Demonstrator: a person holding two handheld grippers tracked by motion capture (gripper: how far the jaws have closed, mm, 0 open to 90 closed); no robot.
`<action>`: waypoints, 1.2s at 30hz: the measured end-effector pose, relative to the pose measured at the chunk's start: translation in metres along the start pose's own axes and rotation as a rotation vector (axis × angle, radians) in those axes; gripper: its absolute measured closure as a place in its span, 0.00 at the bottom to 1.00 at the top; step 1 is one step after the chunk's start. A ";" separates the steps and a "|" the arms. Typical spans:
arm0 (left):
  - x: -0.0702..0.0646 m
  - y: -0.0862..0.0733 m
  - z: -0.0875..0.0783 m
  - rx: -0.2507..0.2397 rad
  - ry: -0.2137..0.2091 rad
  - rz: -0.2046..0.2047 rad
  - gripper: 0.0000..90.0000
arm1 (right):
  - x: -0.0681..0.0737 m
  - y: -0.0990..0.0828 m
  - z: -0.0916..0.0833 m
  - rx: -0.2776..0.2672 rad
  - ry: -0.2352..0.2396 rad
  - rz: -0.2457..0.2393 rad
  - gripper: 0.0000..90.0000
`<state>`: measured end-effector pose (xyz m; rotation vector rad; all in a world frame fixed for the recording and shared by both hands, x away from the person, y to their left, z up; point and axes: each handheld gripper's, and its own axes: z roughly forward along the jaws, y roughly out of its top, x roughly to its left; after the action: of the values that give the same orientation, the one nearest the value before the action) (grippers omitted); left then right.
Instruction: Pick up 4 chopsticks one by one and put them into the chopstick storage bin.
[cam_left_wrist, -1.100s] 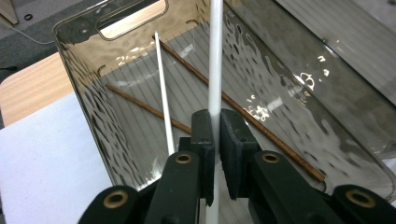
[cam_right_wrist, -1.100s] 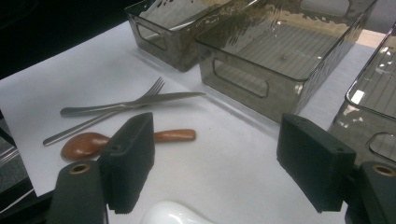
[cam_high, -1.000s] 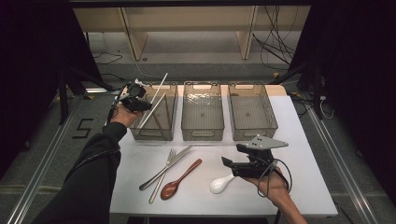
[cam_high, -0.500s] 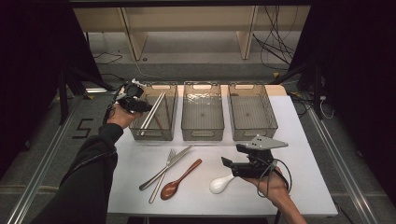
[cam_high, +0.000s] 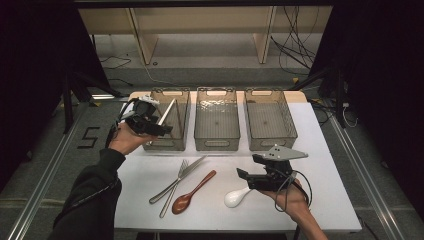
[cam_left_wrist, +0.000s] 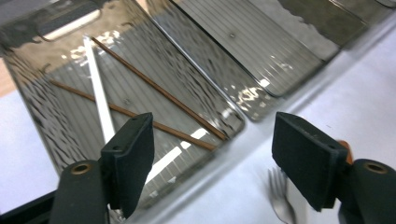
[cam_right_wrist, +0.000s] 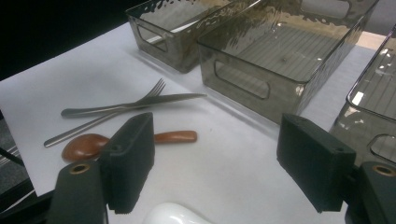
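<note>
My left gripper (cam_high: 163, 131) (cam_left_wrist: 212, 163) hovers over the near left corner of the left bin (cam_high: 165, 144) (cam_left_wrist: 37, 116). Its jaws have just been opening, they stand open and nothing is between them. A white chopstick (cam_high: 168, 111) (cam_left_wrist: 99, 102) rests in that bin beside two brown chopsticks (cam_left_wrist: 159, 91). My right gripper (cam_high: 244, 177) (cam_right_wrist: 215, 163) is open low over the table, just above a white spoon (cam_high: 236, 197) (cam_right_wrist: 175, 214). A fork (cam_high: 174, 186) (cam_right_wrist: 100, 122), a knife (cam_high: 186, 172) (cam_right_wrist: 140, 103) and a wooden spoon (cam_high: 193, 192) (cam_right_wrist: 93, 144) lie on the white table.
The middle bin (cam_high: 216, 143) (cam_right_wrist: 243, 84) and the right bin (cam_high: 270, 143) stand beside the left one in a row across the table's far half. The table (cam_high: 325, 200) has bare surface at the right. Dark floor surrounds it.
My left gripper opened and let go of the white chopstick, which now rests in the left bin. The left hand drew back toward the near side. The right hand kept still.
</note>
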<state>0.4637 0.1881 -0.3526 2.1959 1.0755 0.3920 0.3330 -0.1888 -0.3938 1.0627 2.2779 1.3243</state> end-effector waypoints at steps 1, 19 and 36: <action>-0.002 -0.001 0.000 0.012 -0.001 0.007 0.32 | 0.000 0.000 0.000 0.001 0.000 0.000 0.32; -0.039 -0.036 -0.001 0.002 -0.049 0.035 0.27 | -0.002 -0.002 -0.002 0.015 0.010 -0.008 0.32; -0.063 -0.068 -0.015 -0.179 -0.084 0.006 0.22 | -0.027 -0.007 0.017 0.179 0.016 -0.039 0.39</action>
<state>0.3766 0.1754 -0.3863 2.0395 0.9509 0.3803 0.3580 -0.1998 -0.4111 1.0609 2.4534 1.1349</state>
